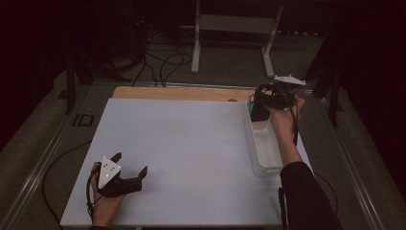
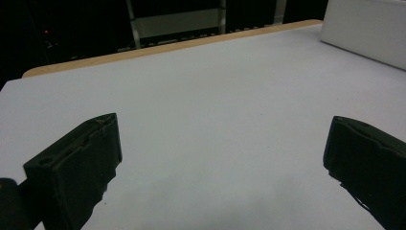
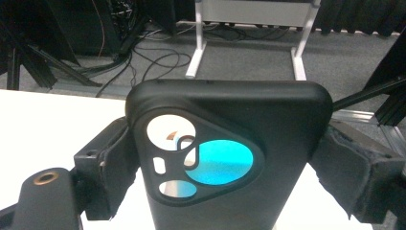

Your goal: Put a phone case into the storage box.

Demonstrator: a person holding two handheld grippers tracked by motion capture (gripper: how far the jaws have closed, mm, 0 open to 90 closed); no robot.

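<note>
Two claws work a white surface [image 1: 182, 158]: the right claw [image 3: 225, 158] clamps a black phone case [image 3: 230, 143] by its sides, camera cutout facing the lens, above the far end of a white bin [image 1: 265, 148] at 2 o'clock. At 7 o'clock, the left claw [image 1: 130, 165] rests spread wide, holding nothing.

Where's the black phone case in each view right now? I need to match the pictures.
High view: phone case at far right, in the right gripper, over the white bin's far end.
Left gripper view: not in it.
Right gripper view: phone case centre, between the jaws.
Shared landmark: white table.
</note>
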